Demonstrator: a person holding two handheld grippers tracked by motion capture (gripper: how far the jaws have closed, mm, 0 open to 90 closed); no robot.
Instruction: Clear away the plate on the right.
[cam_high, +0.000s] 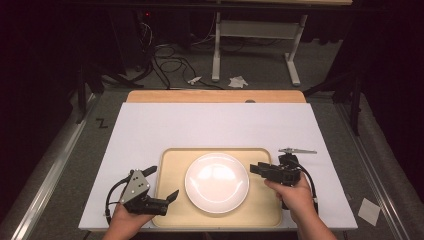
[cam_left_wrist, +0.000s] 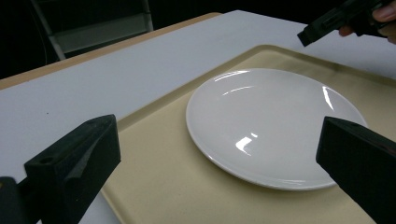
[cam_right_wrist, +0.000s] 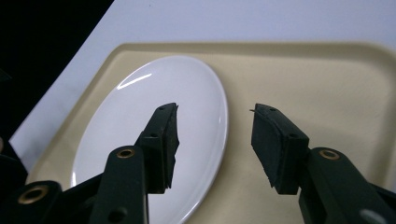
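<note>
A white plate (cam_high: 217, 182) is lying flat in the middle of a beige tray (cam_high: 170, 170), which is sitting on the white table top (cam_high: 210, 125). The right gripper (cam_high: 256, 168) is hovering at the plate's 3 o'clock rim, its jaws standing apart with nothing between them and not touching the plate. The left gripper (cam_high: 162, 184) is resting at the plate's 8 o'clock, over the tray's left edge, jaws spread wide and holding nothing. A small metal utensil (cam_high: 297, 150) is lying on the table at the tray's 2 o'clock corner.
</note>
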